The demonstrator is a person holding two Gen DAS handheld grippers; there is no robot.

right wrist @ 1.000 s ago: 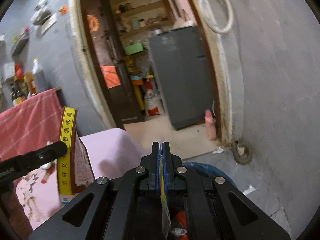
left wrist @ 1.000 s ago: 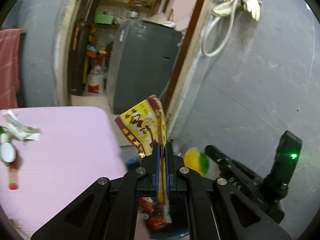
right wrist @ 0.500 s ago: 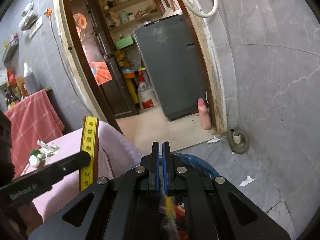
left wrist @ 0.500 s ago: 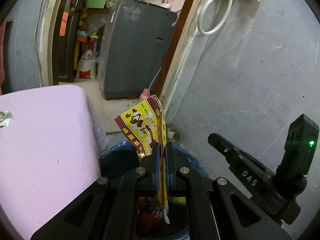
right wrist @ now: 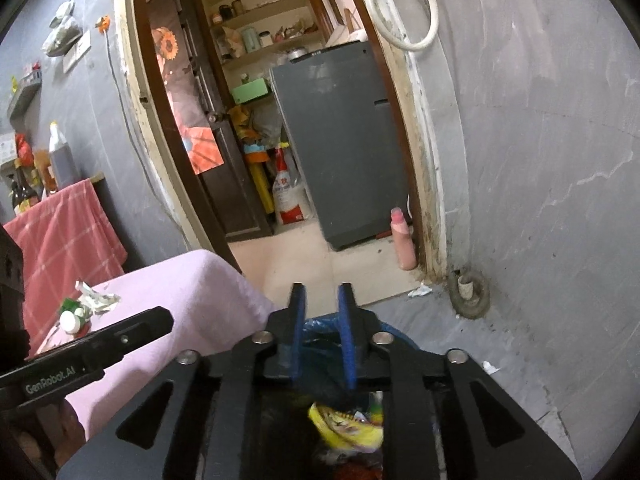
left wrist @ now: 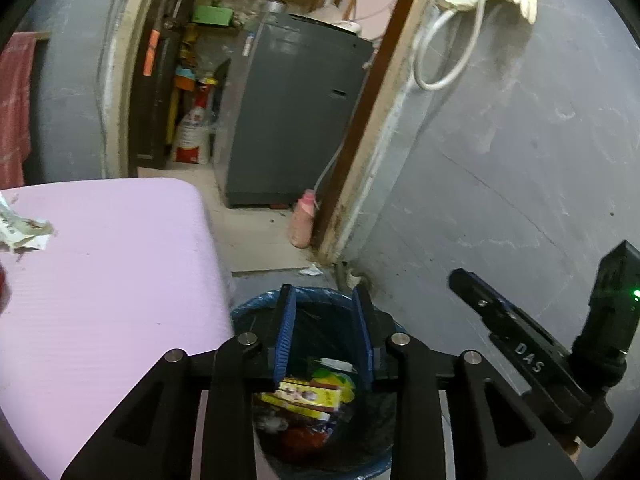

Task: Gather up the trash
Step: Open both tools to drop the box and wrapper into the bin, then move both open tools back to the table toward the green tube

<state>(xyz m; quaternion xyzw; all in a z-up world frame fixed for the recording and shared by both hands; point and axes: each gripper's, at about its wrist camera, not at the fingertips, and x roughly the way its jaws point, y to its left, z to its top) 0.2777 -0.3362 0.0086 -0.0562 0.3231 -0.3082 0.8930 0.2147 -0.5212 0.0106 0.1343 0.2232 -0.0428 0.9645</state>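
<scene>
Both grippers are being held over the bin (left wrist: 256, 312), beside the pink table (left wrist: 112, 280). Left gripper (left wrist: 325, 328): jaws are being held wide apart, nothing gripped. Right gripper (right wrist: 323, 332): jaws are being held partly apart, nothing gripped. Wrappers (left wrist: 308, 396) are lying inside the bin; a yellow one (right wrist: 344, 426) is being seen below the right jaws. More trash (right wrist: 90, 306) is lying on the table, well apart from the bin.

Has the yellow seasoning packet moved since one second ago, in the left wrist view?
Yes. The yellow packet left the open left hand-held gripper and now lies down inside the blue-lined bin.
</scene>
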